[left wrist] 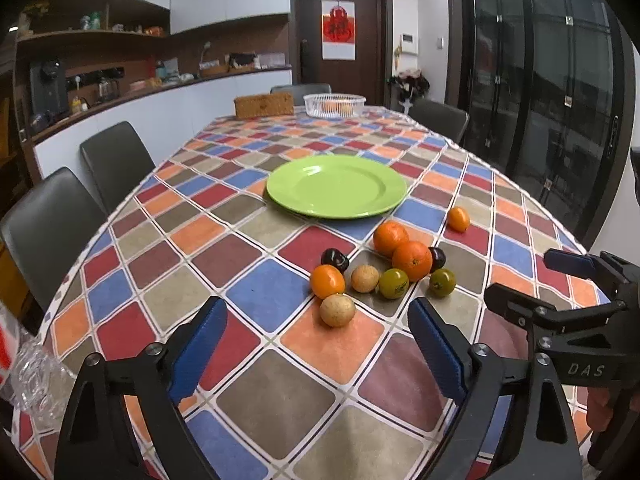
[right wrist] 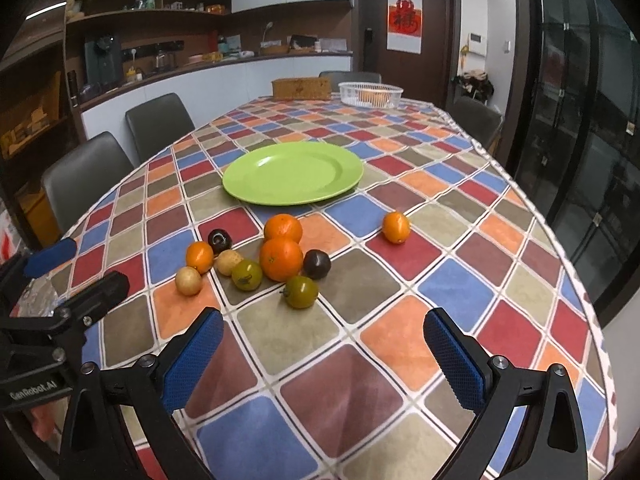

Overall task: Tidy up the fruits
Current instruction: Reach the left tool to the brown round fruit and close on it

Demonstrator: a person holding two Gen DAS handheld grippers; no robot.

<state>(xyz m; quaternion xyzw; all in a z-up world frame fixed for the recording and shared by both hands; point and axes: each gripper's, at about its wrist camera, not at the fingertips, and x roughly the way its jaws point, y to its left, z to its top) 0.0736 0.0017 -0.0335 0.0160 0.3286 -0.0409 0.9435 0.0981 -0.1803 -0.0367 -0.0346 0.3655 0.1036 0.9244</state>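
Note:
An empty green plate (left wrist: 336,190) (right wrist: 292,172) lies mid-table on a chequered cloth. Nearer, a cluster of fruit rests on the cloth: two large oranges (left wrist: 412,260) (right wrist: 281,259), a small orange (left wrist: 327,281) (right wrist: 199,257), two tan round fruits (left wrist: 337,310) (right wrist: 188,280), two green tomatoes (left wrist: 393,283) (right wrist: 301,291) and two dark plums (left wrist: 334,259) (right wrist: 317,264). One small orange (left wrist: 458,219) (right wrist: 396,227) sits apart to the right. My left gripper (left wrist: 318,328) is open, just short of the nearest tan fruit. My right gripper (right wrist: 324,340) is open, a little short of the nearer green tomato.
A white basket (left wrist: 334,104) (right wrist: 370,93) with orange fruit and a woven box (left wrist: 264,105) (right wrist: 301,88) stand at the table's far end. Grey chairs (left wrist: 116,160) line the left side. Crinkled clear plastic (left wrist: 32,376) lies at the near left corner.

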